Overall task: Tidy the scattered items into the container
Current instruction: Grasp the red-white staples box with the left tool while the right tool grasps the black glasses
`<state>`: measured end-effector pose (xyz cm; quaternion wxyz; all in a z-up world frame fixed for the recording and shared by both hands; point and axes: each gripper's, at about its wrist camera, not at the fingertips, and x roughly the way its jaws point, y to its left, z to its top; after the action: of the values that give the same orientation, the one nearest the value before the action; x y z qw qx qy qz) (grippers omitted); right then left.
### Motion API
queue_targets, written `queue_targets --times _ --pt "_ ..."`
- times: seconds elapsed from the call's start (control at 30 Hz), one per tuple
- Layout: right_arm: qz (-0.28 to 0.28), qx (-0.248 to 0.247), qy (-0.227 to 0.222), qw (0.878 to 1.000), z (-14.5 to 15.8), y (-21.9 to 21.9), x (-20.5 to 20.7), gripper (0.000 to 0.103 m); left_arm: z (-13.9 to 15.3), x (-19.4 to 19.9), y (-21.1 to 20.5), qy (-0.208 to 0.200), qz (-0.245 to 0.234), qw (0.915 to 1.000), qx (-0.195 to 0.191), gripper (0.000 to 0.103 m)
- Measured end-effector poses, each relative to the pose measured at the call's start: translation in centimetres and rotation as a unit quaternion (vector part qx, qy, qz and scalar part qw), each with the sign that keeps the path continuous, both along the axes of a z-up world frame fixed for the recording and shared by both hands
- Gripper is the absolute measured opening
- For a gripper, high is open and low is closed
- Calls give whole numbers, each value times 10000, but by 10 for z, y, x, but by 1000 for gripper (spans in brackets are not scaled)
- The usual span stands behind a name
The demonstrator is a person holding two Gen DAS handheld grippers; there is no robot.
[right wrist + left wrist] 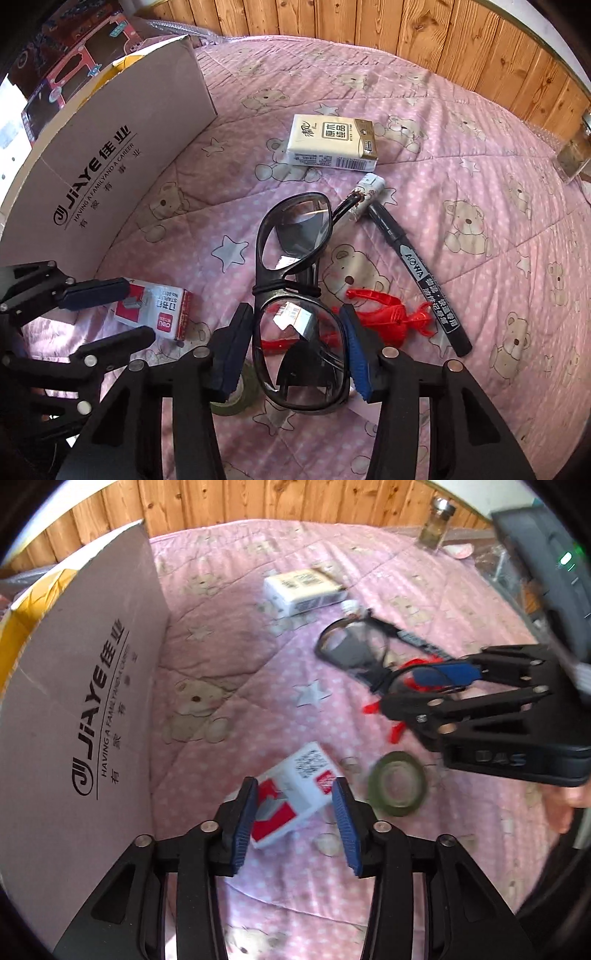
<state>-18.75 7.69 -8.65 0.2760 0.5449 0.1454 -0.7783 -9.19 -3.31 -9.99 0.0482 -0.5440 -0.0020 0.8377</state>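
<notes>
Right wrist view: my right gripper (295, 350) angled steeply down, jaws straddling glasses (295, 295), grip unclear | left gripper (293, 823) likewise, gaping over staple box (291, 790).

The cardboard box (122, 147) reads "JIAYE", the marker (417, 273) "AOWA", the staple box (159, 314) "deli".

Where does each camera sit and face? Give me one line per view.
Left wrist: on the left gripper, aimed steeply down at the staple box on the quilt by the carton; its fingers, the right gripper and a hand show.
Right wrist: on the right gripper, aimed down at the glasses; its fingers and the left gripper show.
Shared: staple box, glasses, carton, tissues, tape.
</notes>
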Motion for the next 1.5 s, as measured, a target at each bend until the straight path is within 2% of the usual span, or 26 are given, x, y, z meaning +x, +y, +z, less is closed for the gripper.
queue_targets --times 0.1,0.2,0.23,0.27,0.33,0.4,0.5,0.53,0.6,0.7,0.73,0.8,0.87,0.9,0.93,1.0,1.07,1.2,1.27,1.33,1.5 --pt "38 -78 10 10000 -6 -3 0 49 -2 2 7 26 -24 10000 10 51" --pt "-55 -225 -72 9997 -5 4 -2 48 3 10 22 -397 -537 9925 1024 50" --pt "-127 -236 -114 9996 -5 7 -1 48 5 12 27 -452 -616 9919 1015 50" --pt "-180 -207 -99 9996 -4 10 0 48 8 14 31 -377 -647 9938 821 50" --pt "-243 -208 -101 9994 -3 15 0 48 15 14 33 0 -610 9979 237 50" --pt "-304 -271 -101 9991 -1 17 1 48 17 8 27 278 -473 9981 -268 50" --pt "-311 -382 -65 9988 -1 17 1 48 3 -6 20 211 -528 9962 -664 52" --pt "-318 -426 -38 9986 -2 17 0 48 -3 -9 16 144 -526 9965 -638 57" --pt "-319 -470 -75 9984 -6 16 -1 48 -9 -9 7 113 -508 9984 -226 67" --pt "-331 -538 -122 9979 -9 17 -3 49 -17 -6 -7 -263 -228 9987 367 67" --pt "-325 -549 -136 9979 -9 17 -3 49 -17 -2 -9 -267 -199 9983 479 67" --pt "-314 -553 -136 9979 -9 16 -3 49 -17 6 -5 -210 -301 9984 423 67" --pt "-314 -554 -136 9979 -9 15 -2 49 -19 9 1 -144 -377 9991 151 66" --pt "-320 -554 -122 9979 -9 15 -2 49 -19 6 4 -142 -357 9992 72 60" --pt "-324 -561 -125 9978 -10 14 -2 46 -18 4 6 -138 -299 9995 34 39" --pt "-333 -555 -82 9979 -7 14 0 33 -17 3 9 -186 -195 9996 98 39" --pt "-328 -609 -41 9976 -2 14 2 30 -18 2 14 -200 -188 9996 73 40" --pt "-341 -720 -121 9968 -5 14 3 30 -17 4 17 -130 -127 9998 -93 45" --pt "-391 -874 -222 9952 -11 17 1 33 -16 3 18 -148 -40 9998 -159 39" --pt "-446 -1006 -330 9934 -15 18 -1 35 -14 3 17 -197 50 9997 -111 39" --pt "-530 -1135 -342 9915 -7 18 3 29 -6 13 19 -194 78 9998 14 39"
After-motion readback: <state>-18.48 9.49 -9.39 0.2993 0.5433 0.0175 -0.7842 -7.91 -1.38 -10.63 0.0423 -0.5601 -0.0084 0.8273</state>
